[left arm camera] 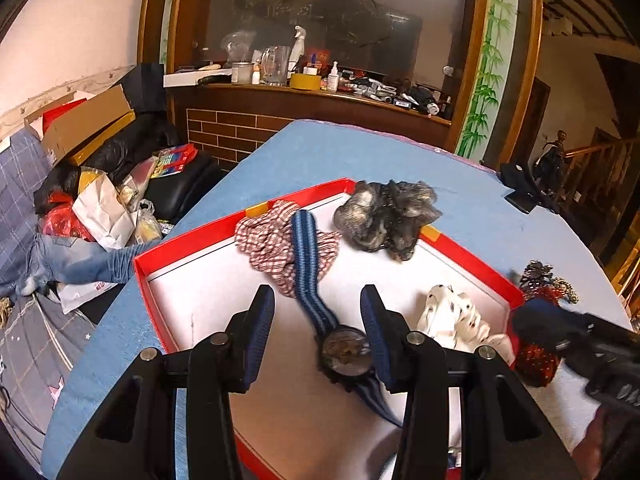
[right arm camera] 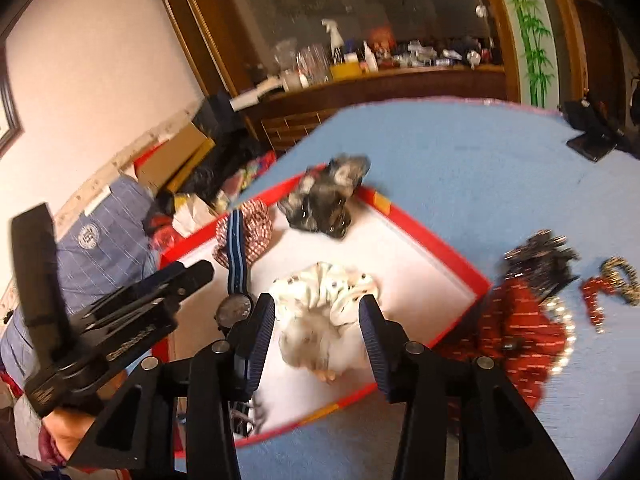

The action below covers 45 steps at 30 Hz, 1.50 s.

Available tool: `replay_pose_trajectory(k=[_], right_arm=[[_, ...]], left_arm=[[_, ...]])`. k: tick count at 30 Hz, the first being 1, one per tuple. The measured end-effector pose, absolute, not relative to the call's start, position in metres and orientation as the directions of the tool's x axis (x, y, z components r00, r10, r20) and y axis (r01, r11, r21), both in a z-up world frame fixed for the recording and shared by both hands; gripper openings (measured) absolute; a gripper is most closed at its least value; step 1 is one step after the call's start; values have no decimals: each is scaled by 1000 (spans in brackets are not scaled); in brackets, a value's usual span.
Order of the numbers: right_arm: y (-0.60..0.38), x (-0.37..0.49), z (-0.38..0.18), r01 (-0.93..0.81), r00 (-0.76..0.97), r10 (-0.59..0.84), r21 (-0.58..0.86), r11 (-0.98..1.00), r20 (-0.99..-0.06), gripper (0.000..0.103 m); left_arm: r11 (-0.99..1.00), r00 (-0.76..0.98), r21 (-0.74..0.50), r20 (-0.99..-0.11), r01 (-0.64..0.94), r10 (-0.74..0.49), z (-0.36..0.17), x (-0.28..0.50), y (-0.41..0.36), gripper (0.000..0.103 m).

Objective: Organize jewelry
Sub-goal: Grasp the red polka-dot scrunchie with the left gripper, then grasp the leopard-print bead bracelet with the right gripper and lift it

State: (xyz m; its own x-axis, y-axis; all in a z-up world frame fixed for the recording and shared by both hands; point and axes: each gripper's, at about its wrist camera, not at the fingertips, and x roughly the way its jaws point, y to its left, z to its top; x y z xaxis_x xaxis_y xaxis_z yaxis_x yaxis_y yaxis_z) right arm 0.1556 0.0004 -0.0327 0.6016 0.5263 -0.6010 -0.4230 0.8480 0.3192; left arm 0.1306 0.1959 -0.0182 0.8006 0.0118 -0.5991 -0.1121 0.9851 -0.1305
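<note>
Where the blue surface (left arm camera: 280, 152) spreads widest, a red box (left arm camera: 240, 220) with a white floor takes up its near left part. Inside lie a grey scrunchie (left arm camera: 384, 216) at the far rim, a checked scrunchie (left arm camera: 276, 244) to its left, a white spotted scrunchie (right arm camera: 332, 296) near the right wall, and a watch (left arm camera: 346, 350) with a striped strap.

Only the right wrist view shows the red scrunchie (right arm camera: 516, 344), a dark beaded piece (right arm camera: 540, 256) and small hair ties (right arm camera: 616, 280) on the surface right of the box.

The left tongs (left arm camera: 318, 320) stand partly open over the box, with the watch face beside the right pad, not gripped. The right tongs (right arm camera: 318, 328) are parted around the white spotted scrunchie without pressing it.
</note>
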Motion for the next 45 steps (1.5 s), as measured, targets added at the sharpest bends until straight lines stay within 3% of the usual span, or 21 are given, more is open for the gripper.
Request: replay_pose_trajectory(k=[7,12,20,23,25,29,30,31,33,34,35,42,45], right_arm=[[-94,148,-12,-293,738,456,372,881,-497,48],[-153,154,-34,-150,761,357,389,909,-542,47],[-232,160,-48,72,795,313,593,802,-519,49],[-239,159,-54,94,786,343,648,756,-515,49],[-242,158,-55,103,786,349,665,740,-511,49],[-248,154,-57,129,788,340,678,724,-513,49],[-251,153,-58,136,788,341,685,716,-512,49],[-254,153,-60,144,788,339,690,709,-513,49],[-257,153,-63,159,787,337,698,699,-517,49],[-259,153,-64,170,785,333,699,694,-522,49],[-259,154,-65,177,784,331,700,692,-526,49],[-263,161,-75,259,753,290,671,695,-591,49],[-264,170,-74,299,719,262,627,720,-644,49]], left_arm=[[996,816,-92,-577,-20,-37,-1,122,153,44],[995,801,-61,-591,76,-97,1,119,110,44],[942,639,-115,-708,316,-301,-21,137,22,54],[932,608,-73,-739,354,-289,-30,148,-10,57],[935,606,-44,-750,351,-263,-37,156,-23,67],[939,584,13,-786,344,-203,-57,175,-46,67],[941,590,22,-784,338,-194,-60,178,-48,65],[943,593,25,-783,332,-188,-65,182,-50,50],[949,609,33,-774,313,-174,-69,186,-50,34],[949,613,15,-767,314,-191,-68,187,-48,15],[952,625,-8,-752,307,-208,-65,186,-44,10],[940,762,-70,-567,335,-314,-29,166,-23,11],[934,760,-50,-567,354,-318,-27,167,-25,11]])
